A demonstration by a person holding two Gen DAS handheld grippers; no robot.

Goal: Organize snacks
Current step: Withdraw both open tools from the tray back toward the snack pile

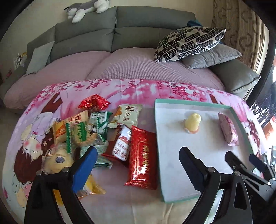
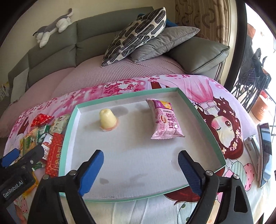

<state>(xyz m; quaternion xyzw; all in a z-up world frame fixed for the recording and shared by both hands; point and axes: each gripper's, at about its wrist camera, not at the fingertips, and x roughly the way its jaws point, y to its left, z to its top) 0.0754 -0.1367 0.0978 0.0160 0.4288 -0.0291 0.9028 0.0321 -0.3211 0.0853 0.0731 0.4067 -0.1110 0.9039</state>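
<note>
Snacks are waiting in a crinkly heap (image 1: 89,132) on the cartoon-printed pink cloth over the worktop (image 1: 120,194), just left of the shallow white tray with a mint-green rim (image 2: 203,120), where a pale yellow jelly cup (image 2: 107,118) and a pink foil packet (image 2: 165,120) are already lying. Left gripper (image 1: 138,165) and right gripper (image 2: 140,170) are hovering with jaws spread wide, holding nothing. Packets look light, soft and slippery; pinching the long red foil packet (image 1: 142,162) across its middle seems safest.

A plush dog (image 1: 86,9) lies atop the grey sofa (image 1: 120,25) behind a patterned cushion (image 1: 189,44).
</note>
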